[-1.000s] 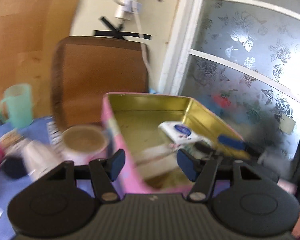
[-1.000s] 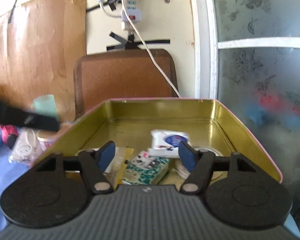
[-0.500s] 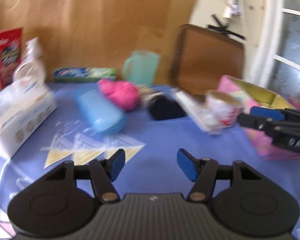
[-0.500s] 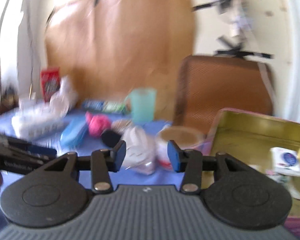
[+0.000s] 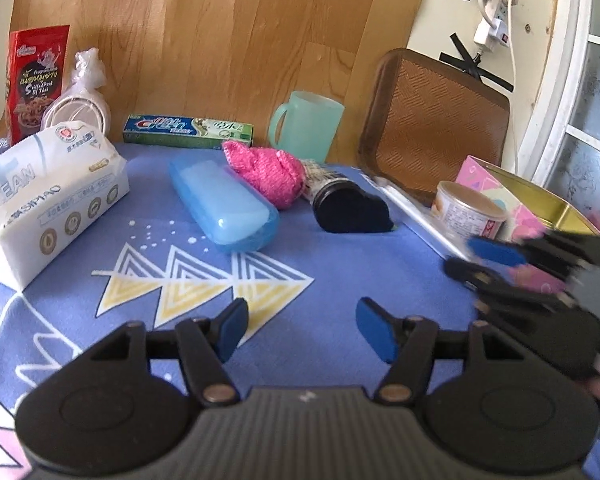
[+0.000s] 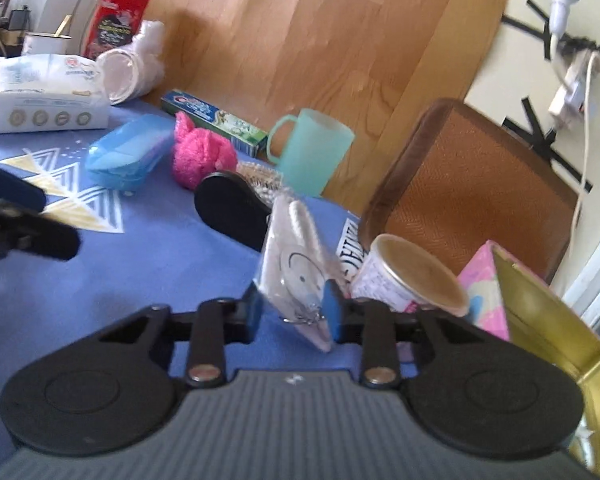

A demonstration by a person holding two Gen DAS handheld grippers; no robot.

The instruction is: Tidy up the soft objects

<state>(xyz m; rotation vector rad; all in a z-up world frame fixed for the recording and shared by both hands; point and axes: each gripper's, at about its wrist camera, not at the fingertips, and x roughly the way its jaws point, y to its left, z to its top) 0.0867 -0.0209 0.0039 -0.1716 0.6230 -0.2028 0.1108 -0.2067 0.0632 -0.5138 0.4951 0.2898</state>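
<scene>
- Right gripper (image 6: 293, 312): blue pads clamped on the lower end of a clear plastic packet (image 6: 296, 256). The packet stands tilted up between the pads; its contents look like a white item with a metal ring, though blur prevents certainty.
- Left gripper (image 5: 300, 330): jaws apart and opening, nothing between them, poised over bare blue tablecloth (image 5: 340, 264).
- Just beside the held packet: a round tub with a tan lid (image 6: 410, 280), and behind it a black oval object (image 6: 232, 208).
- Right of the tub: a pink tin with gold interior (image 6: 540, 312), lid off.
- Further back on the cloth: a pink knitted soft item (image 5: 266, 172) touching a blue plastic case (image 5: 224, 204); a green mug (image 5: 306, 126) and a toothpaste box (image 5: 188, 130) against the wooden panel.
- Far left: a white tissue pack (image 5: 48, 192), with a red snack bag (image 5: 36, 80) standing behind it.
- Brown woven tray (image 5: 432, 128) leans upright against the wall.
</scene>
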